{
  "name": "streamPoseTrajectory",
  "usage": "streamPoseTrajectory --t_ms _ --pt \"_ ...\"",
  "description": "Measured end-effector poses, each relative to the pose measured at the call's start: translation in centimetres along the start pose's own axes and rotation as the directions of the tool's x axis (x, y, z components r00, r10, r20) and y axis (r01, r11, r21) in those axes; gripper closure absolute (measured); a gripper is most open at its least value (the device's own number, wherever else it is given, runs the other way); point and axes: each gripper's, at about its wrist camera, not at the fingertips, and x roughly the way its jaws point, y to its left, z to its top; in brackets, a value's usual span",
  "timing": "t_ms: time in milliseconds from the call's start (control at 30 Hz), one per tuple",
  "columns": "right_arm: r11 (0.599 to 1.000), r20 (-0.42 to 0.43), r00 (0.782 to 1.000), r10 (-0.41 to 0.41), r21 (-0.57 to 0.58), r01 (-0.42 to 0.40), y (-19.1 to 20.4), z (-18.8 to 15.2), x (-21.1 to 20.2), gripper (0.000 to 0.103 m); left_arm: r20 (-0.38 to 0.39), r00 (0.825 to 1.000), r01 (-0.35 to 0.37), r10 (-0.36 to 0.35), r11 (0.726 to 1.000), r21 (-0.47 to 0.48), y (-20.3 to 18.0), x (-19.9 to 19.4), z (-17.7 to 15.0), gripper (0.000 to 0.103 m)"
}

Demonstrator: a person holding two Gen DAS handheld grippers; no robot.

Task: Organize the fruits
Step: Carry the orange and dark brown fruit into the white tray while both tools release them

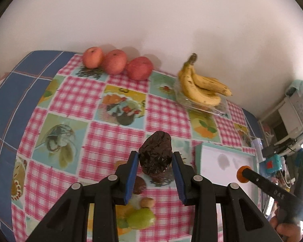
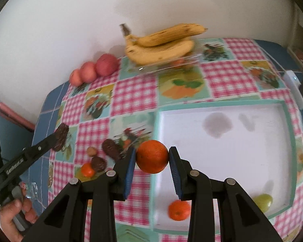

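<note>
Holding tangerine (image 2: 179, 210), green fruit (image 2: 263, 202): white tray (image 2: 222, 161). Right tool (image 2: 152, 157) pinching orange (image 2: 152, 156); left tool (image 1: 155, 157) pinching avocado (image 1: 155, 154).

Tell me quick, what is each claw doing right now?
Left gripper: shut on a dark brown wrinkled avocado, held above the table.
Right gripper: shut on a round orange, held above the table.

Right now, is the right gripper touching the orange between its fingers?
Touching. In the right wrist view, both blue pads of the right gripper press against the sides of the orange, which hangs clear above the tablecloth and the white tray.
</note>
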Motion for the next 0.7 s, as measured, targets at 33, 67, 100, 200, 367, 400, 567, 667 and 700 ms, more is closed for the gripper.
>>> streamPoseTrajectory --t_ms 33,67,100,200,367,400,567,667,700 --pt "1.0 0.008 1.0 -0.014 0.009 0.014 -0.8 0.1 -0.3 0.068 -0.001 1.0 0.004 -0.004 1.0 0.01 -0.6 0.0 0.0 0.067" --pt "1.0 0.013 1.0 -0.024 0.016 0.023 -1.3 0.2 -0.6 0.068 -0.001 1.0 0.009 -0.009 1.0 0.018 -1.0 0.0 -0.1 0.067" --pt "0.999 0.018 0.999 -0.035 0.028 0.035 -2.0 0.3 -0.8 0.068 -0.002 1.0 0.017 -0.017 0.999 0.03 -1.7 0.0 -0.1 0.067" --pt "0.996 0.033 0.997 -0.064 0.069 0.061 -4.4 0.6 -1.7 0.068 -0.008 1.0 0.023 -0.023 0.998 0.065 -3.5 0.2 -0.3 0.067" --pt "0.987 0.063 0.989 -0.132 0.102 0.125 -7.5 0.8 -3.4 0.068 -0.029 0.999 0.031 -0.028 0.993 0.118 -6.2 1.1 -0.8 0.067" --pt "0.986 0.067 0.988 -0.136 0.108 0.128 -7.9 0.8 -3.6 0.068 -0.034 0.999 0.038 -0.034 0.991 0.126 -6.7 1.3 -0.9 0.067" --pt "0.979 0.085 0.981 -0.174 0.127 0.162 -9.9 0.9 -4.7 0.068 -0.059 0.997 0.066 -0.057 0.982 0.177 -9.7 2.1 -1.6 0.067" --pt "0.975 0.091 0.977 -0.193 0.129 0.181 -10.8 0.9 -5.5 0.068 -0.079 0.993 0.098 -0.083 0.974 0.205 -11.5 2.6 -2.1 0.067" --pt "0.974 0.1 0.975 -0.198 0.13 0.184 -11.1 0.9 -5.9 0.068 -0.086 0.993 0.103 -0.086 0.971 0.218 -12.1 2.8 -2.4 0.067"
